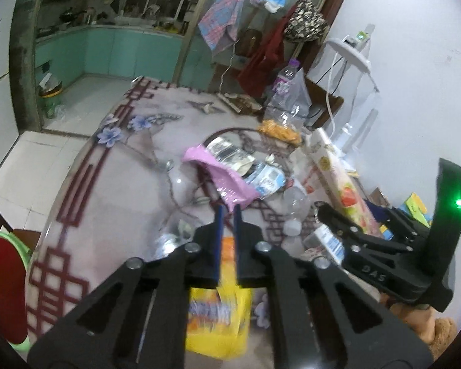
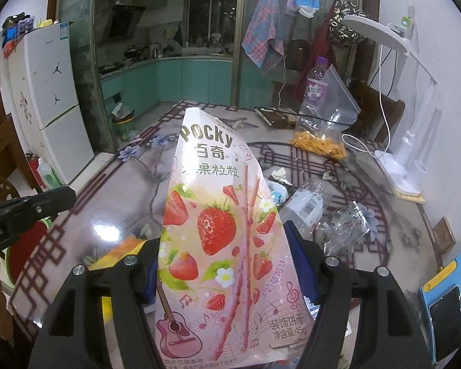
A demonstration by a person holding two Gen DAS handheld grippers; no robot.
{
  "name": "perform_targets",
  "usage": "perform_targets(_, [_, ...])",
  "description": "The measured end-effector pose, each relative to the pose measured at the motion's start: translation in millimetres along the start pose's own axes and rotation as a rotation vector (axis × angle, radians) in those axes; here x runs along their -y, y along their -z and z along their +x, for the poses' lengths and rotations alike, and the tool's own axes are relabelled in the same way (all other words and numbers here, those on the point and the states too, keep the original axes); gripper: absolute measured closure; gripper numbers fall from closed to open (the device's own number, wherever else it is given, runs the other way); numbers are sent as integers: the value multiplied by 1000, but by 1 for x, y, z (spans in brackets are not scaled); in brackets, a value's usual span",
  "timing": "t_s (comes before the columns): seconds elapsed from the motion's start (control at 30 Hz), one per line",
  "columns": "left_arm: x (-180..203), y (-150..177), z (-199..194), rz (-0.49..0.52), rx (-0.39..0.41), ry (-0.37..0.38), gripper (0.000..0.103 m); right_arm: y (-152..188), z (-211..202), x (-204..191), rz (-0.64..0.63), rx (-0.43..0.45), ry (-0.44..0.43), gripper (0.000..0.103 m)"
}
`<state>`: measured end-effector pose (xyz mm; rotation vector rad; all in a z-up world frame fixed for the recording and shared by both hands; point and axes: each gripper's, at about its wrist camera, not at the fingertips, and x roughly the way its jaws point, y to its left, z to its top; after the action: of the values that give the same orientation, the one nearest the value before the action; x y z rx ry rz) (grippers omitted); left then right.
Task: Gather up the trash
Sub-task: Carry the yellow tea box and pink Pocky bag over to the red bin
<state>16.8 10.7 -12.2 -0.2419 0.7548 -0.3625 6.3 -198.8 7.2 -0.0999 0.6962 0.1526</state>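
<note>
My right gripper (image 2: 227, 255) is shut on a pink Pocky strawberry bag (image 2: 218, 230) and holds it upright above the table; the bag also shows in the left wrist view (image 1: 338, 178). My left gripper (image 1: 229, 210) is nearly closed, its blue pads (image 1: 218, 224) close together over a yellow snack bag (image 1: 218, 316) below them; I cannot tell whether they grip it. Loose trash lies mid-table: a pink plastic bag (image 1: 221, 178), silver wrappers (image 1: 227, 153), a crushed clear bottle (image 1: 295, 203) and a clear wrapper (image 2: 344, 224).
A floral tablecloth covers the table (image 1: 113, 184). An upright water bottle (image 2: 315, 89) and a bag with orange snacks (image 2: 319, 144) stand at the back. A white desk lamp (image 2: 408, 141) stands at the right. A green bin (image 1: 49, 98) sits on the floor.
</note>
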Motion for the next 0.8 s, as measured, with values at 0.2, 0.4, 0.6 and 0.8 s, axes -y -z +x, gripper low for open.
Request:
perform_targets(0.2, [-20, 6, 4, -35, -76, -23, 52, 4, 3, -2, 14, -11, 11, 37])
perform_targets(0.4, [-19, 23, 2, 85, -166, -29, 14, 9, 8, 5, 14, -22, 20, 37])
perform_targets(0.6, [-7, 65, 35, 85, -360, 4, 10, 11, 16, 13, 62, -53, 0, 37])
perform_targets(0.8, [42, 89, 58, 287, -387, -59, 10, 11, 14, 19, 77, -47, 8, 37])
